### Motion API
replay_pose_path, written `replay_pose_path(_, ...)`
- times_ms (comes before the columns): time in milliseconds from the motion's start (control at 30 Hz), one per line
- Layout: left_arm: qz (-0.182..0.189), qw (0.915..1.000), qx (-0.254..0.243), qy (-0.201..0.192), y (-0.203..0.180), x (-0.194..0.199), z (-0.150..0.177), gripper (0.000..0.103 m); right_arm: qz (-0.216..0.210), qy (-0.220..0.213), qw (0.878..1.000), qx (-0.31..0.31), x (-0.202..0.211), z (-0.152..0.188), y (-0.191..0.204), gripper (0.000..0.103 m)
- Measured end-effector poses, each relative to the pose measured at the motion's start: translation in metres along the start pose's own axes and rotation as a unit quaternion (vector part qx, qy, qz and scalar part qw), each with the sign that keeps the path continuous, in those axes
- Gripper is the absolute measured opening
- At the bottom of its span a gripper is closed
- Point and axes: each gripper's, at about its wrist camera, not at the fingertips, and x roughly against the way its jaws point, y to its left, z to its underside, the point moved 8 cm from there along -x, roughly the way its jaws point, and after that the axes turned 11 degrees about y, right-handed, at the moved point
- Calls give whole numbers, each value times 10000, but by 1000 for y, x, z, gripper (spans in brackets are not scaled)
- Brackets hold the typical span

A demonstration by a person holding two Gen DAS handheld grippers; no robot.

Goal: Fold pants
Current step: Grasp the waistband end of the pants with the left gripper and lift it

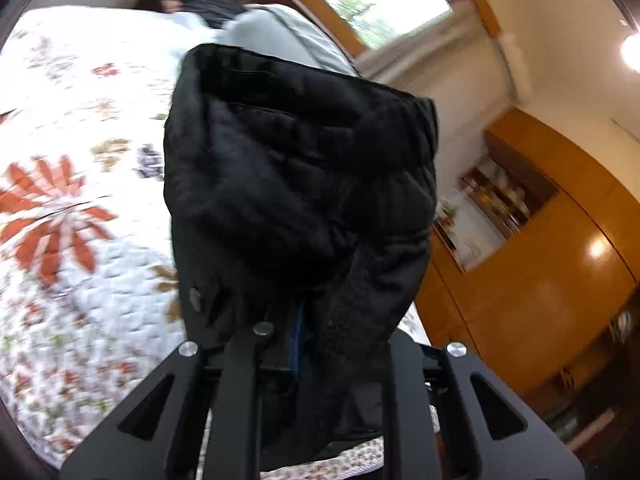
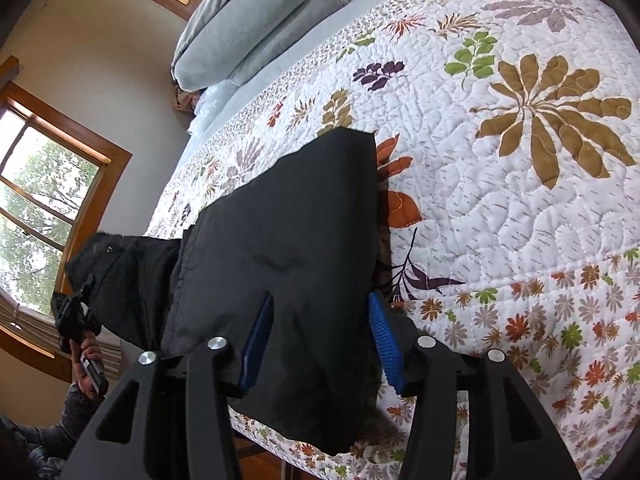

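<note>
The black pants [image 1: 296,184] hang bunched in front of the left wrist camera, held up above the floral quilt [image 1: 72,208]. My left gripper [image 1: 298,320] is shut on the pants' waist end, its blue pad nearly hidden in the cloth. In the right wrist view the pants [image 2: 288,216] lie partly on the quilt [image 2: 500,152] near the bed's edge. My right gripper [image 2: 320,336] is open, its blue fingers [image 2: 380,332] on either side of the black cloth. The left gripper [image 2: 72,316] shows at far left, lifting the other end.
Grey pillows [image 2: 236,28] are stacked at the head of the bed. Windows [image 2: 36,200] with wooden frames are on the wall beyond. A wooden wardrobe with a shelf niche [image 1: 532,264] stands beside the bed. The person's hand [image 2: 86,364] holds the left tool.
</note>
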Motion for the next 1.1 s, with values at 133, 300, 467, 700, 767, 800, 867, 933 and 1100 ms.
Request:
replay_pose_path(133, 176, 9995, -210, 180, -29, -24, 1, 14, -58, -97, 9999, -25, 8, -1, -2, 51)
replay_pose_path(300, 161, 9988, -351, 313, -34, -35, 9, 15, -116, -225, 9997, -44, 19, -2, -3, 51)
replay_pose_path(467, 5, 9969, -636, 464, -41, -47, 16, 16, -194, -364, 9991, -76, 29, -6, -1, 51)
replay_pose_path(700, -170, 9907, -1114, 760, -63, -72, 39, 18, -604, -402, 9972, 184, 34, -13, 37, 55)
replay_pose_path(767, -208, 9880, -1246, 886, -68, -84, 45, 18, -720, -381, 9961, 329, 33, -16, 55, 57)
replay_pose_path(800, -220, 9873, -1276, 918, -68, -88, 47, 19, -766, -364, 9957, 386, 33, -18, 62, 57)
replay_pose_path(867, -252, 9847, -1385, 1030, -71, -100, 54, 20, -899, -303, 9942, 509, 31, -22, 81, 59)
replay_pose_path(933, -315, 9806, -1566, 1137, -73, -111, 61, 20, -1061, -272, 9922, 593, 29, -27, 100, 65)
replay_pose_path(1100, -398, 9719, -1829, 1425, -70, -140, 81, 21, -1393, -91, 9870, 803, 19, -41, 148, 78)
